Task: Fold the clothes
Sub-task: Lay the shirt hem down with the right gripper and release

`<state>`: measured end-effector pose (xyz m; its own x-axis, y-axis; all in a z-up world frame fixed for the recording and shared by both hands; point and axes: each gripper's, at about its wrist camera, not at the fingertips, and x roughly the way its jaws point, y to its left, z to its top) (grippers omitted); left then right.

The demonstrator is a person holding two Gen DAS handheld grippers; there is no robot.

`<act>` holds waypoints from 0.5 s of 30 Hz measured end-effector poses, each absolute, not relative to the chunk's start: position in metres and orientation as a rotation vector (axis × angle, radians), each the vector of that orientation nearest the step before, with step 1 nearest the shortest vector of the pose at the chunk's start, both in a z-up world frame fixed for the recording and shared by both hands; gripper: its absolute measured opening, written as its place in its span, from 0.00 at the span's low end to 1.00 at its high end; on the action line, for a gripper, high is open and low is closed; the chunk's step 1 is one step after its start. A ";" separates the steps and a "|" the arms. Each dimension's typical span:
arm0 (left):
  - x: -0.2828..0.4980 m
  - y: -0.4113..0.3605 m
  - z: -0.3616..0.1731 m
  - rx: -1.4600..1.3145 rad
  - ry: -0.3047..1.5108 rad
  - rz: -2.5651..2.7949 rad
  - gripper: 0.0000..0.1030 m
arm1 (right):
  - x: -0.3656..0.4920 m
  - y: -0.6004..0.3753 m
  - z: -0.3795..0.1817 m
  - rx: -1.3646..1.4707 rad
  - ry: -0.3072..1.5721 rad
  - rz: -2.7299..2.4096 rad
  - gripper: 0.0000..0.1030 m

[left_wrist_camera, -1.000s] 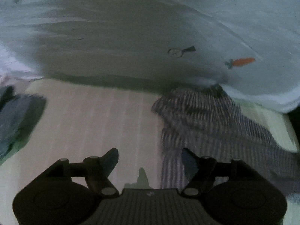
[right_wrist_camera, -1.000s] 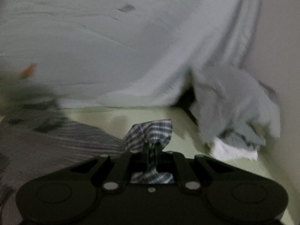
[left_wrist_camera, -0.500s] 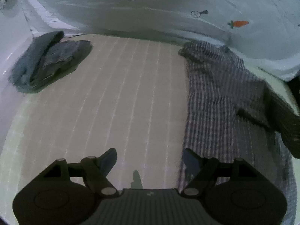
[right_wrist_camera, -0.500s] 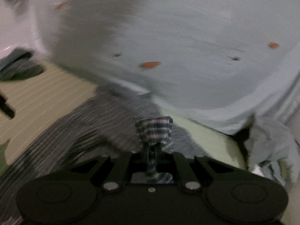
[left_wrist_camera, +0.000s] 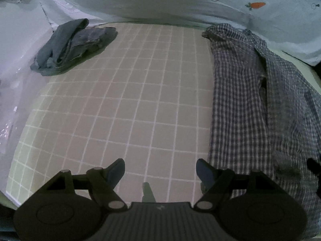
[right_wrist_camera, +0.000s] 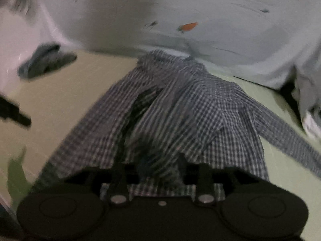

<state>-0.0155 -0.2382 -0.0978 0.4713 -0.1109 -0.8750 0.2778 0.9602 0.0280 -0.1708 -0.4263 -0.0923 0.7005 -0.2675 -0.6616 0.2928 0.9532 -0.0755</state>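
A blue-and-white checked shirt (left_wrist_camera: 250, 100) lies spread lengthwise on the right side of a grid-lined mat (left_wrist_camera: 130, 100), collar toward the far end. My left gripper (left_wrist_camera: 159, 166) hovers open over the bare mat with nothing between its fingers. The shirt's left edge runs just beside its right finger. In the right wrist view the shirt (right_wrist_camera: 180, 110) fans out ahead, with one sleeve trailing right. My right gripper (right_wrist_camera: 154, 170) sits at the shirt's near hem. Its jaws are opening, and loose checked fabric lies between and over them.
Folded jeans (left_wrist_camera: 74, 46) rest at the mat's far left corner, also visible as jeans (right_wrist_camera: 46, 62) in the right view. A pale blue sheet with carrot prints (left_wrist_camera: 180, 0) rises behind the mat. A crumpled grey and white garment pile (right_wrist_camera: 309, 104) sits at the far right.
The right gripper was shut on a bunched piece of the checked shirt; its jaws have now parted and the shirt lies spread on the mat. Both views pulled back and tilted down.
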 end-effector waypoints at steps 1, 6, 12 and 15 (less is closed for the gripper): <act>-0.016 -0.240 -0.099 0.178 1.055 -0.236 0.77 | -0.175 -0.429 -0.090 0.067 0.716 -0.323 0.44; -0.018 -0.264 -0.105 0.208 1.049 -0.234 0.77 | -0.186 -0.451 -0.095 0.134 0.753 -0.488 0.61; -0.024 -0.309 -0.107 0.211 1.056 -0.263 0.77 | -0.220 -0.495 -0.108 0.208 0.828 -0.683 0.96; -0.034 -0.324 -0.101 0.232 1.055 -0.313 0.77 | -0.230 -0.514 -0.111 0.227 0.869 -0.754 1.00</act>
